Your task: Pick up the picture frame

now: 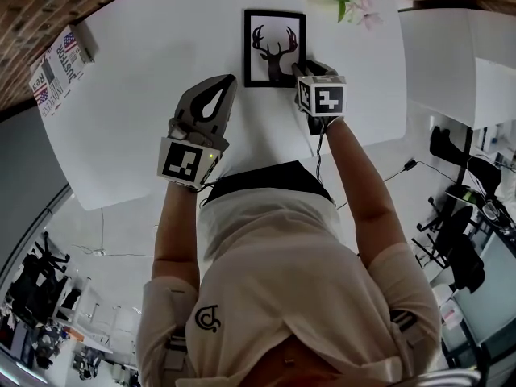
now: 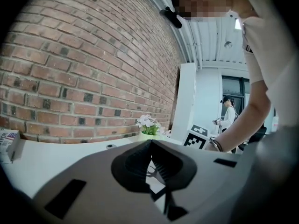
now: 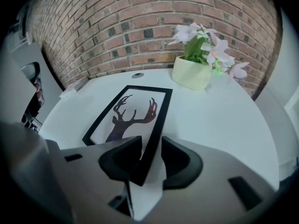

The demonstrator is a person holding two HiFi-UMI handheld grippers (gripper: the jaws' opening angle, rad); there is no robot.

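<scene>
Spread wide, the right claw [image 3: 150, 160] points steeply down at the white table [image 3: 224, 120], and I can see the near right corner of the picture frame [image 3: 133, 108] sitting between its two pads. A strip of bare table shows between the frame's black edge and the right-hand pad, so nothing is pinched. The frame lies flat, and its stag silhouette stretches away ahead of the claw. Further ahead and off to the claw's right stands a pale flower pot [image 3: 190, 74], close to the brick wall [image 3: 140, 22].

Over to the right claw's left is the left claw [image 1: 227, 83]. Its tips are just beside the frame's left edge, and its jaws are pressed together with nothing between them. I cannot tell from my feeds whether it touches the table.
</scene>
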